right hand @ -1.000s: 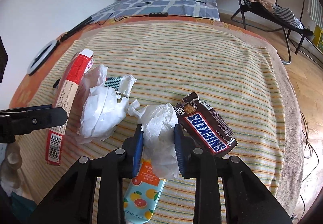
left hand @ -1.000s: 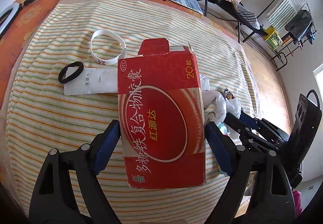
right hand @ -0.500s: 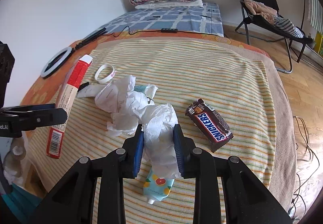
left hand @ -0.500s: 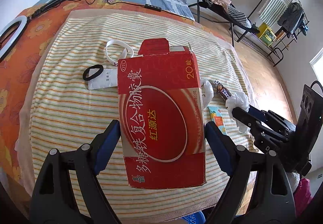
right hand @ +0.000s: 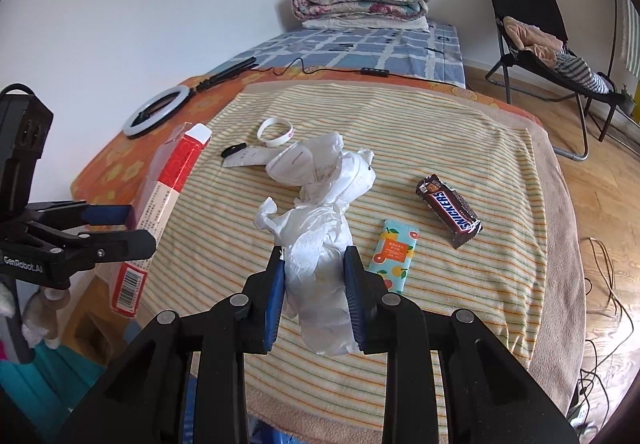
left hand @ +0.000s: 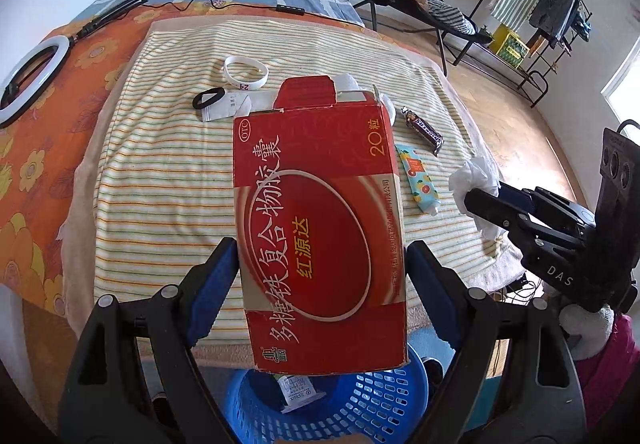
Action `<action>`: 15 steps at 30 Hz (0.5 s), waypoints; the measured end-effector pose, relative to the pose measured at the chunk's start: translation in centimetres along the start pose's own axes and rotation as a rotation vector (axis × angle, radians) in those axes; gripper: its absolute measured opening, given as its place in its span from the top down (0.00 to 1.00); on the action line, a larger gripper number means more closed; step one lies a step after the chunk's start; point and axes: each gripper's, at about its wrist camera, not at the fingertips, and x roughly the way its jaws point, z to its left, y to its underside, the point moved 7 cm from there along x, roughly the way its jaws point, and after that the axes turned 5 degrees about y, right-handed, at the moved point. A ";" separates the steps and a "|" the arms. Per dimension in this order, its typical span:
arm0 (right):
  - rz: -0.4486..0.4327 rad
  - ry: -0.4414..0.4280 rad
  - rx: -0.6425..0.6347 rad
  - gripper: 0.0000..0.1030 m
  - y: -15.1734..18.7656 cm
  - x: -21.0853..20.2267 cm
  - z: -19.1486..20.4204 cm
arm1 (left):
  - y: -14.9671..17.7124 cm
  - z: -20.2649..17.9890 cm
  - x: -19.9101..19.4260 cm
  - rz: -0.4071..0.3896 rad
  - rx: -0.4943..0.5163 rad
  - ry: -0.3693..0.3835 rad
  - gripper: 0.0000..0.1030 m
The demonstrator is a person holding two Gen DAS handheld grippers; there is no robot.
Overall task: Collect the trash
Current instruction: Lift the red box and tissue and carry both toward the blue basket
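The left gripper [left hand: 322, 276] has its fingers [left hand: 214, 290] clamped on the sides of a red medicine box [left hand: 320, 236], which hangs above a blue plastic basket [left hand: 360, 400] beside the bed's edge. The right gripper [right hand: 314, 296] grips a crumpled white tissue [right hand: 320, 276] between its blue-padded fingers [right hand: 274, 300], lifted over the striped blanket [right hand: 460, 148]. On that blanket lie a Snickers bar [right hand: 450, 210], an orange-patterned sachet [right hand: 394, 254], another wad of white tissue [right hand: 324, 172], a white wristband [right hand: 276, 132], a black hair tie [left hand: 208, 99] and a white paper slip [left hand: 228, 108].
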 end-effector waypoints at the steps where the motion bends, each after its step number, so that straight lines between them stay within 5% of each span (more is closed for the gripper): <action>1: 0.000 -0.007 -0.002 0.74 0.4 -0.4 0.4 | 0.5 0.0 -0.4 0.001 0.005 0.001 0.16; 15: 0.052 -0.069 -0.002 0.74 7.6 -3.3 4.6 | 10.5 -0.7 -1.4 0.103 0.046 0.019 0.16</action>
